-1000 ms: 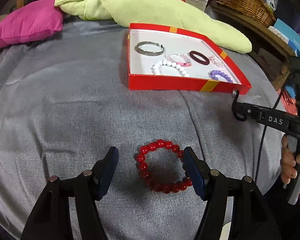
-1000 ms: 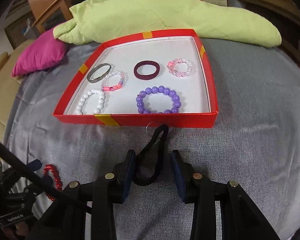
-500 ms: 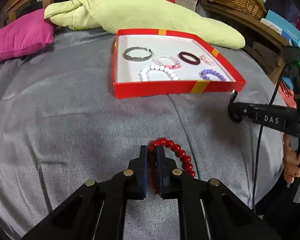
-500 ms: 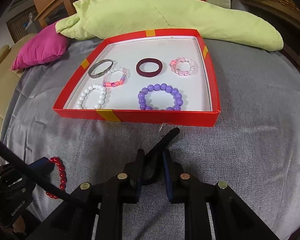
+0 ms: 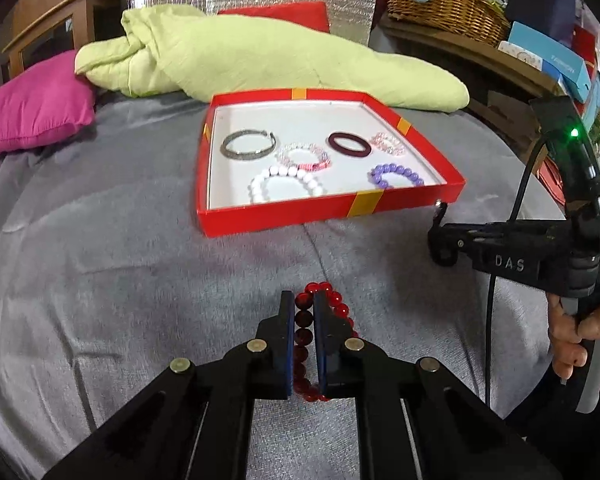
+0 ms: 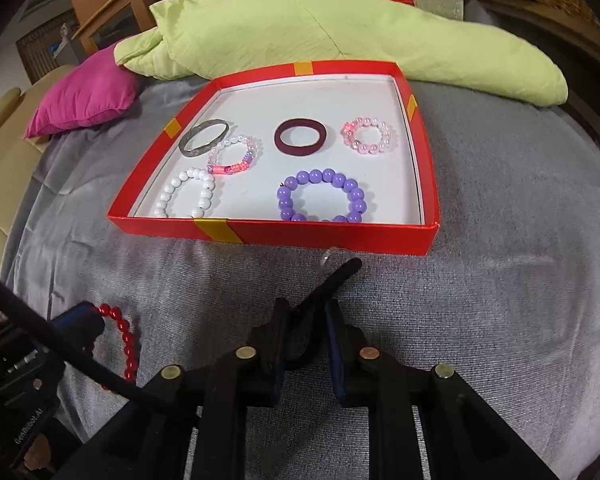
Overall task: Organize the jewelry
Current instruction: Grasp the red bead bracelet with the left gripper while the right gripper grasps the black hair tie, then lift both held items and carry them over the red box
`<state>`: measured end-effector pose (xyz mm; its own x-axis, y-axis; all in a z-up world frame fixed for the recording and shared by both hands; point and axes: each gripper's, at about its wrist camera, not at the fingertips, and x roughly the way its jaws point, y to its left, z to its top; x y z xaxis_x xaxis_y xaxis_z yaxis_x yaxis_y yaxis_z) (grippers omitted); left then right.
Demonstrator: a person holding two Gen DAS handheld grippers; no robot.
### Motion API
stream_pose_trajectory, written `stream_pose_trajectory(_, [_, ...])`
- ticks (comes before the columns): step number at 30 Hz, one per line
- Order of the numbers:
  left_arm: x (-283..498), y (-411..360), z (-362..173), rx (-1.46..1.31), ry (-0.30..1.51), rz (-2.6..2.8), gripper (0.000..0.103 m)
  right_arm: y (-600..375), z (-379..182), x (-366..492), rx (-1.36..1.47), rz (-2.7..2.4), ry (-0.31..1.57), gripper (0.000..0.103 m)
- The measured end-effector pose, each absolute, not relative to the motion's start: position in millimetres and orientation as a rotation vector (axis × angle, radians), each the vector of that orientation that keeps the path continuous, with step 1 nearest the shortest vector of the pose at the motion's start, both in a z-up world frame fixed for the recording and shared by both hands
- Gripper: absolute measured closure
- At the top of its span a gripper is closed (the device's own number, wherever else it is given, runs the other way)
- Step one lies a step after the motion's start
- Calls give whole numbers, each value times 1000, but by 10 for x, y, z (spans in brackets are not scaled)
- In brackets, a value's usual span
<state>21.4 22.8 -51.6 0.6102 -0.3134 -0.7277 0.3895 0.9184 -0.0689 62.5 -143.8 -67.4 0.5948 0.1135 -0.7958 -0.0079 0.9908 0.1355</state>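
Observation:
My left gripper (image 5: 300, 300) is shut on a red bead bracelet (image 5: 303, 318), squeezing its loop flat just above the grey blanket. That bracelet (image 6: 128, 340) hangs from the left gripper (image 6: 80, 320) at the lower left of the right wrist view. My right gripper (image 6: 306, 306) has its jaws closing on a black band (image 6: 340, 272) with a small metal ring, pinched between the pads close to the front wall of the red tray (image 6: 300, 234). The red tray (image 5: 320, 212) holds several bracelets, among them a silver bangle (image 5: 248, 146) and purple beads (image 6: 320, 196).
A light green quilt (image 5: 260, 56) and a magenta pillow (image 5: 32, 100) lie behind the tray. To the right stand a wicker basket (image 5: 444, 0) and boxes on a wooden shelf. A person's hand (image 5: 580, 336) grips the right tool's handle.
The left jaws closed from wide open onto the red bracelet and lifted it a little toward the tray. The right jaws narrowed around the black band.

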Motion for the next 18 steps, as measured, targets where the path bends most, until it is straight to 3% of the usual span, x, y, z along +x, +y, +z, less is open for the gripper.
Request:
stream_pose_trajectory(2, [210, 219, -488, 105, 804, -403, 93, -1402, -645, 605, 94, 69, 912, 91])
stream_pose_trajectory(18, [210, 27, -358, 105, 723, -421, 93, -1560, -527, 564, 188, 122, 877, 91])
